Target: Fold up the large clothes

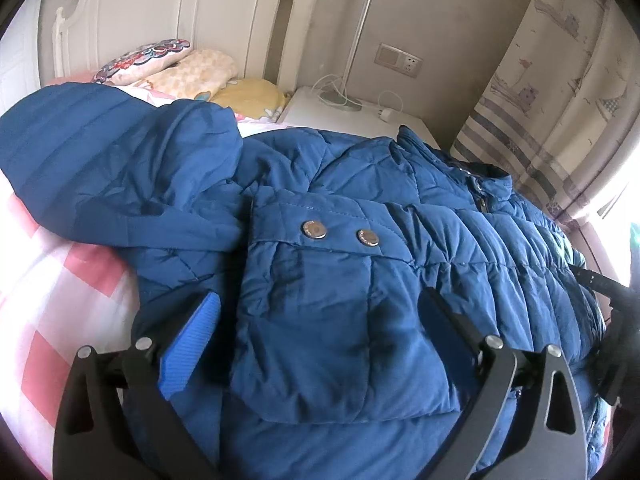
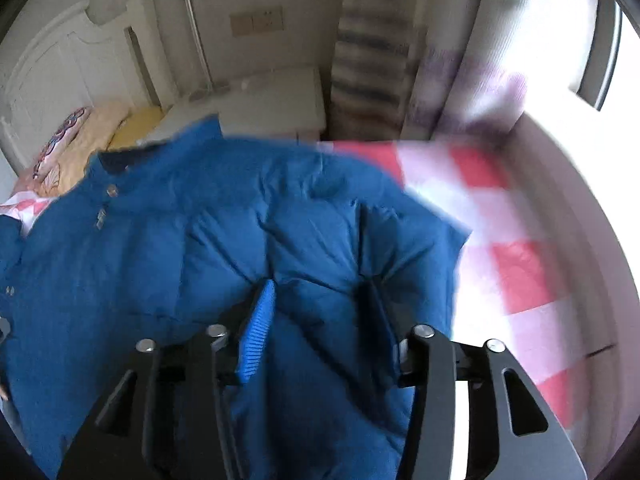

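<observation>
two claws over one blue jacket, bed

one blue quilted jacket (image 1: pixel 360 240) lies spread on the bed (image 1: pixel 52 280), over a pink-and-white checked sheet. it covers most of the bed's width in the left wrist view; the hood (image 1: pixel 100 152) lies toward the head end of the bed, nearer the pillows (image 1: pixel 188 68). a sleeve is folded across the front of the body, its cuff tab with two metal snaps (image 1: pixel 340 233) facing up. the collar and zip (image 1: pixel 484 196) sit toward the bed's right side.

left claw (image 1: pixel 320 312): jaws spread wide, one blue-padded finger at each side of the folded sleeve end. the pads stand clear of the fabric between them; nothing gripped.

right claw (image 2: pixel 320 300): jaws part open, over the jacket's far side near its edge, with a ridge of puffed fabric lying between the fingers (image 2: pixel 260 320). the picture is blurred; the pads seem not to press on the cloth, so i read it as a loose, unclamped stance. bare checked sheet shows just right of the jacket edge (image 2: pixel 460 240) in this view.

surroundings: white headboard (image 1: pixel 160 20) behind the pillows; white nightstand (image 1: pixel 340 116) at the bed's head-end corner carrying a lamp base (image 1: pixel 340 100), cable and plug; wall socket plate (image 1: pixel 396 60) above it; printed curtain (image 1: pixel 560 80) to the right, bright window light beyond it.
</observation>
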{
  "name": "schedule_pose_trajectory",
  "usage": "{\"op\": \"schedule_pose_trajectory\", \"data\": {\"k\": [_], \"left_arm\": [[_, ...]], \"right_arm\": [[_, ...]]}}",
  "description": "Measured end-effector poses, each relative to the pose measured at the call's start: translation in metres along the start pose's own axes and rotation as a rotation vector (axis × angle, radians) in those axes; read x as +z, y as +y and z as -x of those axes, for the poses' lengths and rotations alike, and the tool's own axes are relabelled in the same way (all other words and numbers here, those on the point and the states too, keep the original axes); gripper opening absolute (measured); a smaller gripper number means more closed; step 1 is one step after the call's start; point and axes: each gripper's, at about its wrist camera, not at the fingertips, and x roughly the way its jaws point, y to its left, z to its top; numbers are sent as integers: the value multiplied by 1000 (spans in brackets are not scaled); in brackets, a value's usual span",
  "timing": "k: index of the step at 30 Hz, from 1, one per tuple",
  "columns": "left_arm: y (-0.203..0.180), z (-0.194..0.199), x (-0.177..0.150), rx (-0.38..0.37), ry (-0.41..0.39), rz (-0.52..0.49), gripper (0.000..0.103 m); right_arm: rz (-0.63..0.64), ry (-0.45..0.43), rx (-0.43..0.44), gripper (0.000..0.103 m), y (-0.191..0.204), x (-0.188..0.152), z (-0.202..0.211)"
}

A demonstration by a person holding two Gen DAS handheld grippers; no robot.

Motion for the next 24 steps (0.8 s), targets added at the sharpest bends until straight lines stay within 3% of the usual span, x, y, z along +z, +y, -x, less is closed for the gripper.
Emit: {"op": "schedule_pose_trajectory", "data": {"k": [3,5,7,9,12,16,20,24], "left_arm": [[0,-1,0,-7,2,-3,99],[1,-2,1,-12,5,-2,99],[1,-2,1,-14,4,-1,99],[1,-3,1,-14,5,0,99],[2,-2,0,-14,3,-1,99],[2,-3,0,-19,5,6,99],[2,-2,0,-25,5,7,99],[13,11,2,-78,-46,37,99]], "right_arm": [[-41,-44,-34,48,5,-6,27],[13,-140,26,51,27,-18,59],[97,-170,75,59,55,-32,75],[211,-153,126,74,88,-48,75],[354,-56,62,76,121,-67,45],[289,-37,21,78,120,-68,49],[305,-118,45,84,135,-76,78],[326,-62,27,87,143,-94,44]]}}
